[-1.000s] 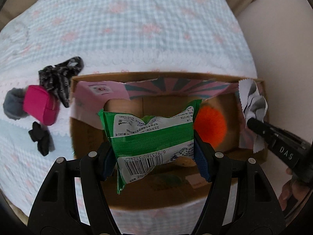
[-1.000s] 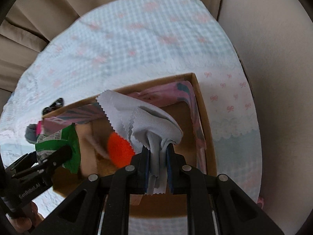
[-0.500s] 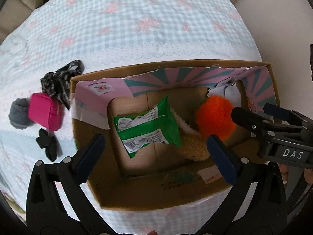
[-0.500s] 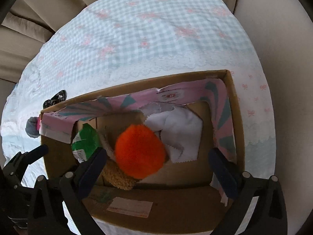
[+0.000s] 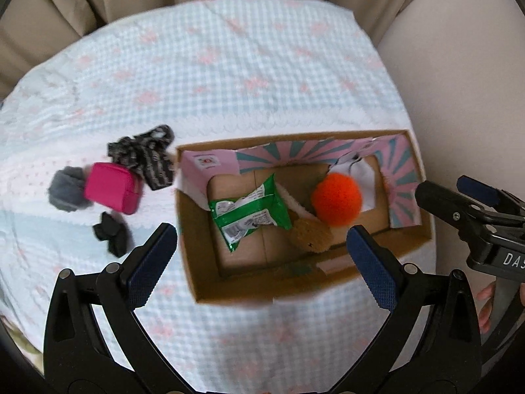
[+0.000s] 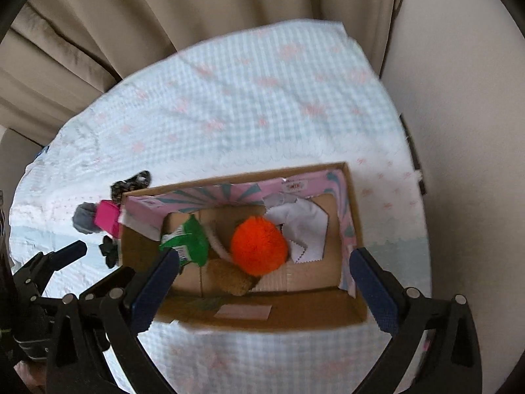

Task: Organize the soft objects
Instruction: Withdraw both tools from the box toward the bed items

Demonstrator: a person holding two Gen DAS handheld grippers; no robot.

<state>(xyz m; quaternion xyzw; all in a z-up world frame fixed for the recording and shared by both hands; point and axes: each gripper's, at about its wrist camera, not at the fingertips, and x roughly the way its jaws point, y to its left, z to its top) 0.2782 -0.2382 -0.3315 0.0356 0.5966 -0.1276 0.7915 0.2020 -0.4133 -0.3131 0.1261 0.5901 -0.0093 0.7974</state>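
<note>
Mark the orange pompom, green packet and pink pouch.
orange pompom [image 5: 336,198]: left wrist view, centre of ball.
green packet [image 5: 249,213]: left wrist view, middle of wrapper.
pink pouch [image 5: 111,187]: left wrist view, top face.

a checked cloth-covered table [image 5: 229,75] carries a cardboard box [image 5: 203,262], pink pouch [image 5: 111,187], grey pompom [image 5: 65,190] and black scrunchies [image 5: 144,154].

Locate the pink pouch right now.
Left wrist view: pink pouch lies on the tablecloth left of the cardboard box, between the grey fuzzy thing and patterned fabric.
</note>
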